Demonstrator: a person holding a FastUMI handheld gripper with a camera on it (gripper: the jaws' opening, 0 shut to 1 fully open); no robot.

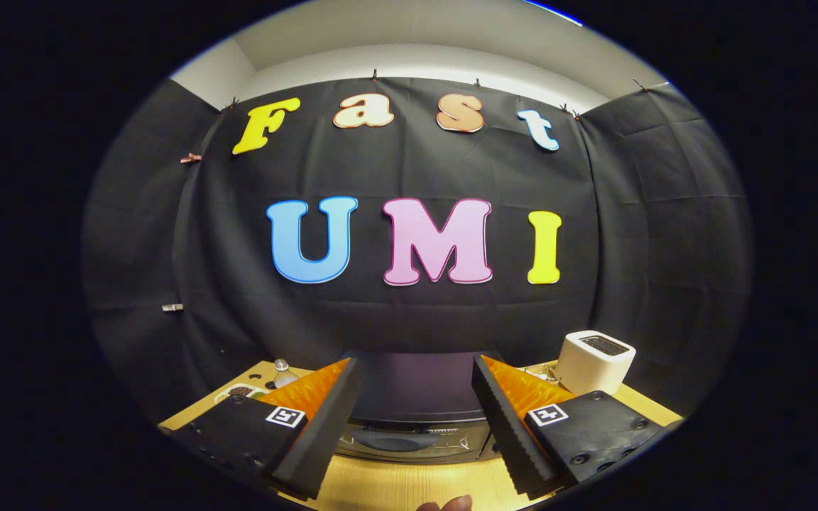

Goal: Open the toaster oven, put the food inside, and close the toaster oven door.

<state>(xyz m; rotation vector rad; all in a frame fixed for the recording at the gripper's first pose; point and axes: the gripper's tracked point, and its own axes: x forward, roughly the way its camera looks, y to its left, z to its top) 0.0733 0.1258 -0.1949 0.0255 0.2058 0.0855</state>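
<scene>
While hand-held gripper (pixel 416 397) gapes, toaster oven (pixel 416 419) sits between fingers.

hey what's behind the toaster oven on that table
Directly behind the toaster oven, seen between the open gripper fingers, hangs the black cloth wall. A white toaster stands beyond its right side. The table behind it is covered.

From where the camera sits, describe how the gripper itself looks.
The gripper has two long wedge-shaped fingers with ribbed, sawtooth inner faces. Each rides on a black block fastened with round screws and carrying a small square black-and-white marker. No cable or sleeve is visible.
</scene>
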